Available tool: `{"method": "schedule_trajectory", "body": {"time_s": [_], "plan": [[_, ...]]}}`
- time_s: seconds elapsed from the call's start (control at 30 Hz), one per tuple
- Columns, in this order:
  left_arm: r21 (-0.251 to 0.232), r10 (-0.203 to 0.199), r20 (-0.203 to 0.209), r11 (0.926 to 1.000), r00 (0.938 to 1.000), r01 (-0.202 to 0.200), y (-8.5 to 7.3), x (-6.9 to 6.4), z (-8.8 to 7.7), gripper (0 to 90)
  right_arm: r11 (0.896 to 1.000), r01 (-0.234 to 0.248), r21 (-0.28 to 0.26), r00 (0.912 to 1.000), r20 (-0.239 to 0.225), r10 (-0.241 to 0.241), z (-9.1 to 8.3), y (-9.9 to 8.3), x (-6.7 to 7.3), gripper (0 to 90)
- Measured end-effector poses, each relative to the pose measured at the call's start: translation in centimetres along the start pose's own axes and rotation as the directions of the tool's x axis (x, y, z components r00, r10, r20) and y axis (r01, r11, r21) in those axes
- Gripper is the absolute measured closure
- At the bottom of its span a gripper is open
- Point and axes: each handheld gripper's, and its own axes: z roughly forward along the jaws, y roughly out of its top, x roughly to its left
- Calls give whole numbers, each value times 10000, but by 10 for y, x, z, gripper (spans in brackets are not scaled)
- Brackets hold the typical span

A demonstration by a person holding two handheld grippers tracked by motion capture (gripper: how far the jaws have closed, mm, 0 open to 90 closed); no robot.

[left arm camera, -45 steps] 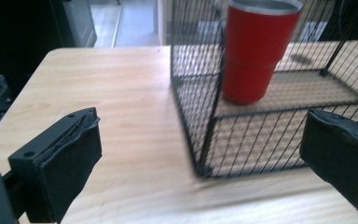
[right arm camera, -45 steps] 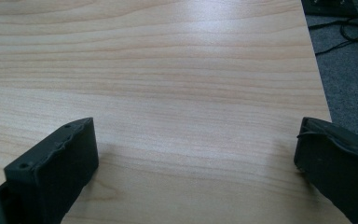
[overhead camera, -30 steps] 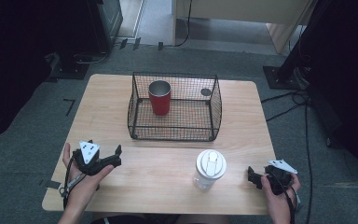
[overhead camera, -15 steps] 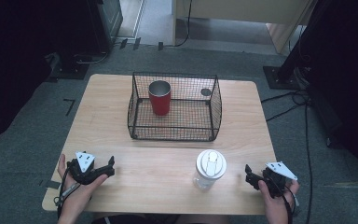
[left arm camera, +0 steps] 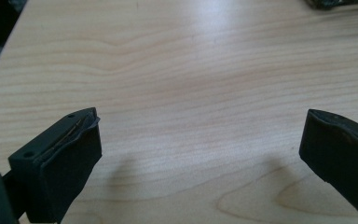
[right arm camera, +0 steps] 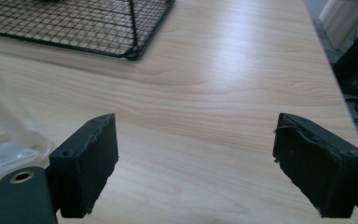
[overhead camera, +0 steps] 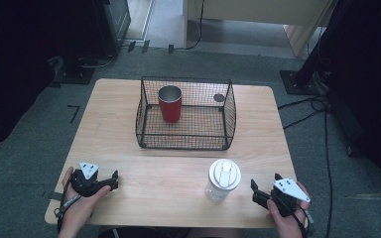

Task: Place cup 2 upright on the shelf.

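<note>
High view - clear tumbler (overhead camera: 224,178) with a white flip lid stands upright on the table (overhead camera: 154,168), at the near edge, right of centre, in front of the wire basket (overhead camera: 186,79) and apart from it. A red cup (overhead camera: 170,103) stands inside the basket. Right gripper (overhead camera: 264,182) sits just right of the tumbler, not touching it. Left gripper (overhead camera: 113,179) rests low at the near left, well apart from it.

Left gripper view - left gripper (left arm camera: 200,154) spread wide, nothing but bare wood between the jaws.

Right gripper view - right gripper (right arm camera: 196,163) has just been closing, yet the jaws stand well apart here with nothing between them. The tumbler (right arm camera: 0,140) shows as a clear wall at the left edge, outside the jaws.

Handling, my read: thin see-through plastic, looks empty, so light and tippy. The wall is smooth and probably slick, and will likely flex if squeezed hard. Take it across the body at mid-height or just under the lid, where the rim stiffens it. Avoid the lid itself - a flip cap may pop. Moderate squeeze, lift straight up.
</note>
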Motion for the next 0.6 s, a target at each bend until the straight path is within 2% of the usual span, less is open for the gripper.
{"method": "schedule_trajectory", "body": {"time_s": [0.03,0.17,0.33,0.43,0.6], "plan": [[142,-39,-8,9999,10000,39,0,1,1,0,10000,0,0,10000,0,0,0,0,0,142],[810,-96,-107,9967,9999,104,1,1,5,0,9997,62,219,9979,-651,-48,-3,-1,10,140],[882,-207,-30,9959,9998,209,1,2,6,0,9993,281,246,9923,-1213,-249,-7,1,20,134],[982,-454,135,9942,9989,439,2,5,7,0,9988,326,354,9880,-1519,-269,-9,0,25,115],[994,-428,138,9942,9990,412,2,6,8,0,9974,580,419,9794,-1957,-487,-13,-2,37,94]]}}
